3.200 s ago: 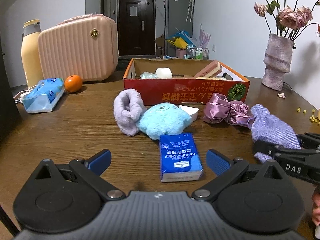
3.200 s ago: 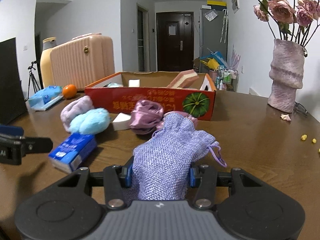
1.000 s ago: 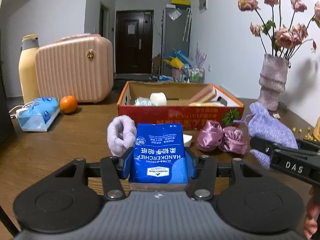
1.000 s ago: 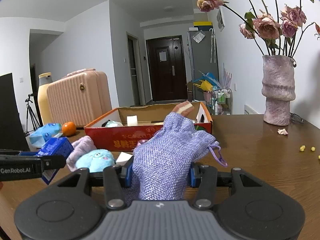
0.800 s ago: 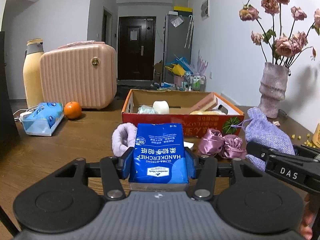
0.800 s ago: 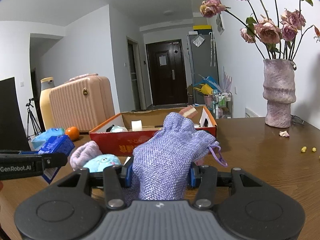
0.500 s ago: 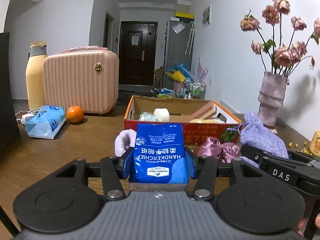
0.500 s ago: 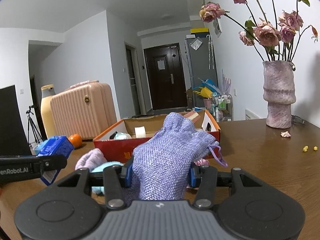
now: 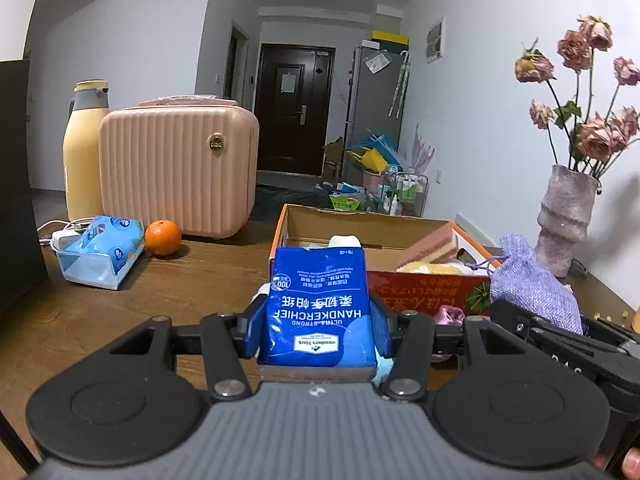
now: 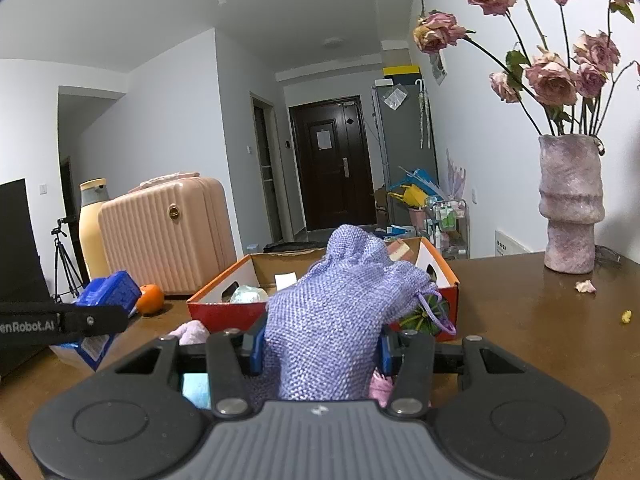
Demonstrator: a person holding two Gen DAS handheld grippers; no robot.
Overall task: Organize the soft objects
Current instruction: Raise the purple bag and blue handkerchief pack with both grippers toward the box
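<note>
Between left fingers (image 9: 256, 332): tissue pack (image 9: 318, 312) | right: pouch (image 10: 328, 320)

- Handkerchief pack (image 9: 318, 316): glossy blue plastic film, creased.
- Pouch (image 10: 332, 316): coarse lilac woven cloth, matt.
- Box (image 9: 420, 280): printed cardboard outside, plain brown inside.
- Table (image 10: 520, 320): dark wood, semi-gloss.
- Case (image 9: 176, 168): ribbed pink hard plastic.
- Vase (image 10: 570, 204): rough, matt.
</note>
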